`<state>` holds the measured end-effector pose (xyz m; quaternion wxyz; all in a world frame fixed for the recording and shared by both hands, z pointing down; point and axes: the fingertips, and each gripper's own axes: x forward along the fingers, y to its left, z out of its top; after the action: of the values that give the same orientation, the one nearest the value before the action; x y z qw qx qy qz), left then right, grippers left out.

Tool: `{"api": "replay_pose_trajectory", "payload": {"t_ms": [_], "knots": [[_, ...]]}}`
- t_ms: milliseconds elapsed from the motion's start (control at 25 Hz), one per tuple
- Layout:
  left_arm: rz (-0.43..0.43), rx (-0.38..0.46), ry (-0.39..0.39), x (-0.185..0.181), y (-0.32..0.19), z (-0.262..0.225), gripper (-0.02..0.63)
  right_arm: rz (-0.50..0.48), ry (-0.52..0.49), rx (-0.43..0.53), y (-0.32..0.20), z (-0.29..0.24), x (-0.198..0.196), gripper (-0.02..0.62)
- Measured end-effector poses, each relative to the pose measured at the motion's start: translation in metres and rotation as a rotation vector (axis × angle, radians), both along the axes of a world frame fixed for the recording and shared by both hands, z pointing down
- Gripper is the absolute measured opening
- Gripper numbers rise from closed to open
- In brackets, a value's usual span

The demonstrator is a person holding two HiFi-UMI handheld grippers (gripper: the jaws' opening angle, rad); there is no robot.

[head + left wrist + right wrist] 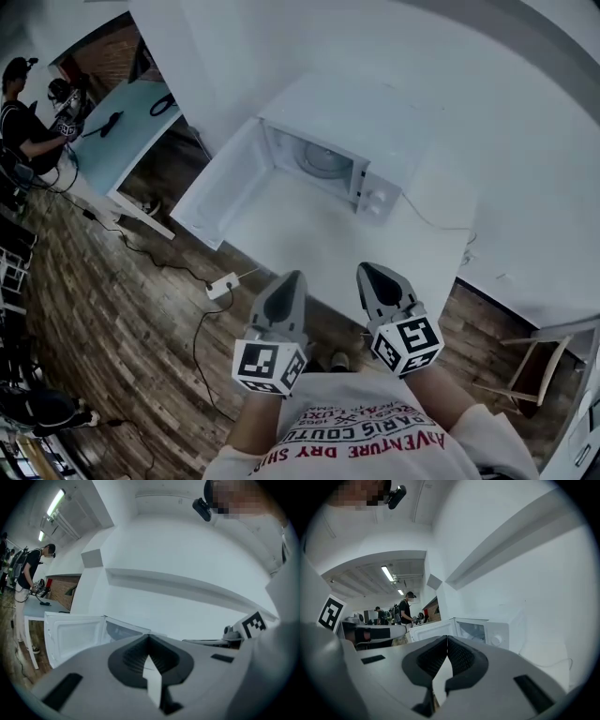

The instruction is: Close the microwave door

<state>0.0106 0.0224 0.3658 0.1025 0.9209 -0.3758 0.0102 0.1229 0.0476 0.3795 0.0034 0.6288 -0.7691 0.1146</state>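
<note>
Nearest to us is our own shirt (361,436) with red print, and just beyond it the two grippers, side by side over the near edge of the white table (309,239). Our left gripper (291,281) has its jaws brought together at the tips, with nothing between them. In the left gripper view (149,639) the dark pads meet in a point and only a pale sliver shows lower down. Our right gripper (375,272) is the same: its own view (447,639) shows the pads touching at the tip and empty.

The microwave (328,155) sits farther back on the table, against the white wall and well apart from both grippers. Its door (220,183) stands wide open, swung out to the left, so the cavity and the round turntable (326,159) show. The control panel (378,197) with its knobs is on the right side of the front. The door lies ahead and to the left of our left gripper. The open cavity is ahead, roughly between the two grippers' lines. Neither gripper touches the microwave.

On the wooden floor (103,328) below the table lies a white power strip (222,286) with a cable. Far left, another person (19,112) stands at a pale blue table (122,131).
</note>
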Motion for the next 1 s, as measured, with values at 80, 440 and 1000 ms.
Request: {"api": "replay_pose_trajectory", "payload": {"t_ms": [80,440,1000], "knots": [[0.014,-0.004,0.000,0.009,-0.019,0.001,-0.003,0.015,-0.001,-0.005,-0.016,0.001,0.009,0.012],[0.172,-0.011,0.009,0.042,-0.117,0.000,-0.003,0.211,0.037,-0.032,-0.096,0.001,0.047,0.012],[0.382,-0.070,0.001,0.084,-0.217,0.016,-0.003,0.558,0.133,-0.109,-0.167,0.011,0.114,0.012]]}}
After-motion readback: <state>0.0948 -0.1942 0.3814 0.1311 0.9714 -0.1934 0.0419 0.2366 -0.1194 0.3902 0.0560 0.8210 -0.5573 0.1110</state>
